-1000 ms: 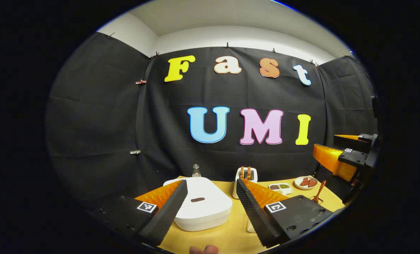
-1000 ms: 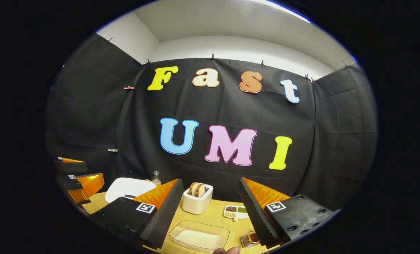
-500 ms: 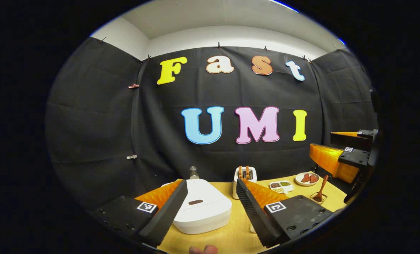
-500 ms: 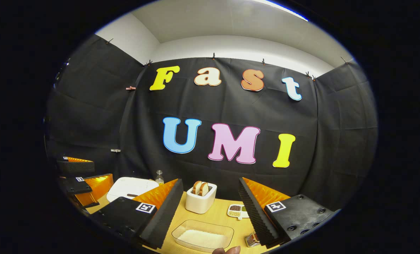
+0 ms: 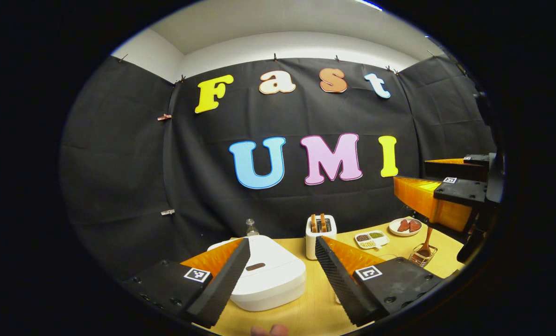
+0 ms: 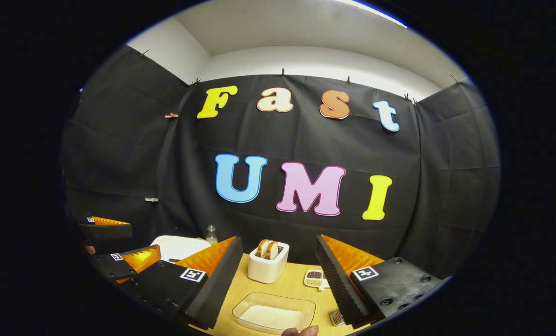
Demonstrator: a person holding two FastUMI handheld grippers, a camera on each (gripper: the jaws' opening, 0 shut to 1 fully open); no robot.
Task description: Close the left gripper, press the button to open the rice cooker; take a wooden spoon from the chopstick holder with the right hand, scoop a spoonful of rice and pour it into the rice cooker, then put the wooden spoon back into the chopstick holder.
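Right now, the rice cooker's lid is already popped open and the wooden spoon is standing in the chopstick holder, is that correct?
Not quite: the rice cooker is shut, its lid lying flat with the button on top, as the left gripper view shows. The wooden spoon does stand in the chopstick holder.

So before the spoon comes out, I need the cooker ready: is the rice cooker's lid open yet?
No: in the left gripper view the rice cooker sits with its lid flat and shut.

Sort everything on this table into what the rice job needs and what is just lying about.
Needed: rice cooker, wooden spoon in the chopstick holder, rice tray.
Lying about: toaster, divided dish, plate, small bottle.
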